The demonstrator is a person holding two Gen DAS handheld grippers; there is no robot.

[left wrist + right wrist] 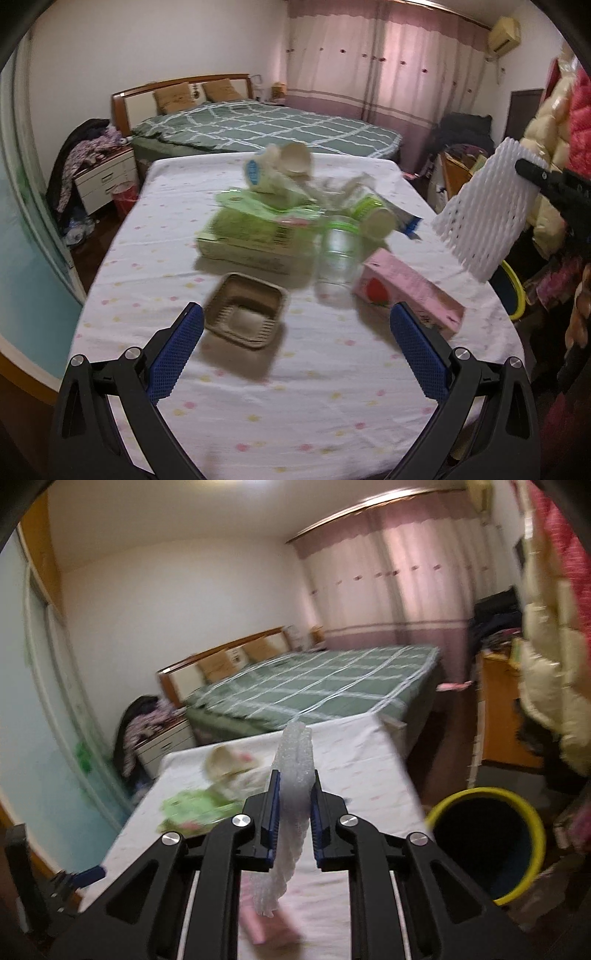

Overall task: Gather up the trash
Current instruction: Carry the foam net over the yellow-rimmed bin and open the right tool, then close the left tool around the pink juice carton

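My right gripper (293,808) is shut on a white foam net sleeve (291,775), pinched flat between its blue pads and held above the table's right side. The left wrist view shows that sleeve (484,206) hanging in the air at the right, off the right gripper's black finger. A bin with a yellow rim (487,843) stands on the floor right of the table. My left gripper (295,332) is open low over the table, with a brown paper tray (245,312) just beyond its left finger. Further on lie a clear plastic bottle (340,254), a pink carton (410,295) and a green box (247,236).
The table (295,406) has a white dotted cloth. Cups and wrappers (280,170) are piled at its far end. Behind it are a bed with a green checked cover (266,125), a nightstand with clothes (103,177) at the left, and hanging coats (554,147) at the right.
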